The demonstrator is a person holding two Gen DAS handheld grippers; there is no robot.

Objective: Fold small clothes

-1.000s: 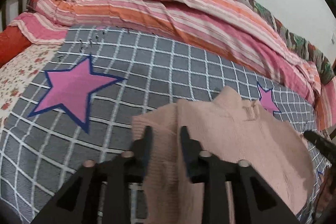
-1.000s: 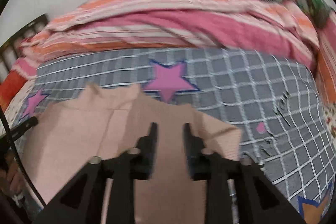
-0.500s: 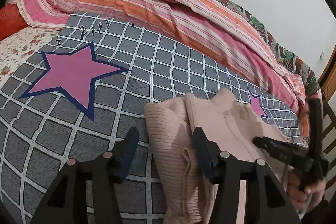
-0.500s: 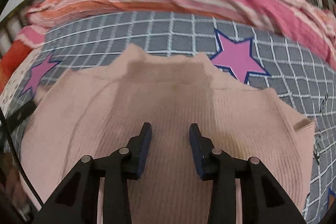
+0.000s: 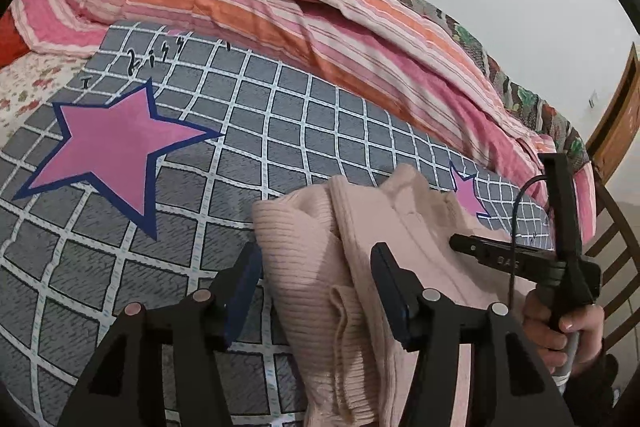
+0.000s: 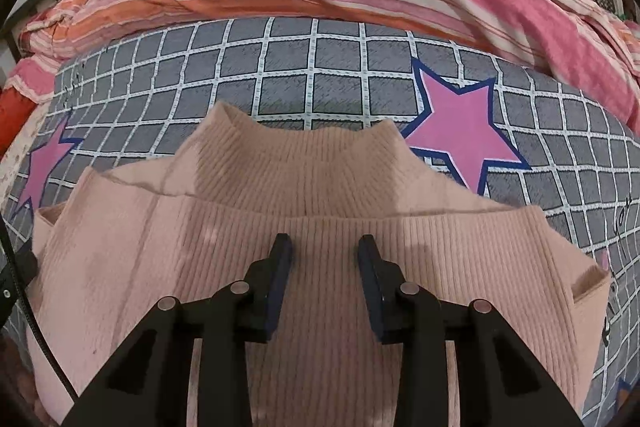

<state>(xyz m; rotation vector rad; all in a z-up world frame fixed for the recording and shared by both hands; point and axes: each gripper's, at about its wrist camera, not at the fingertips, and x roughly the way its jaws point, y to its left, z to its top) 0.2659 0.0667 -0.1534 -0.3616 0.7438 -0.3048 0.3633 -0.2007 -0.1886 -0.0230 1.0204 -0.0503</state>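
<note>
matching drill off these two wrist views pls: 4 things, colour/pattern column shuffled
Things:
1. sweater
2. star
3. quilt
4. bedspread

Colours:
A. grey with a white grid
B. pale pink, ribbed
C. pink and orange stripes
D. bright pink, dark blue outline

Pairs: 1-B, 2-D, 3-C, 4-A

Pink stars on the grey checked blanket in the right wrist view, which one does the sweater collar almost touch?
The large star right of the collar; the smaller star lies at the left edge, farther away.
</note>
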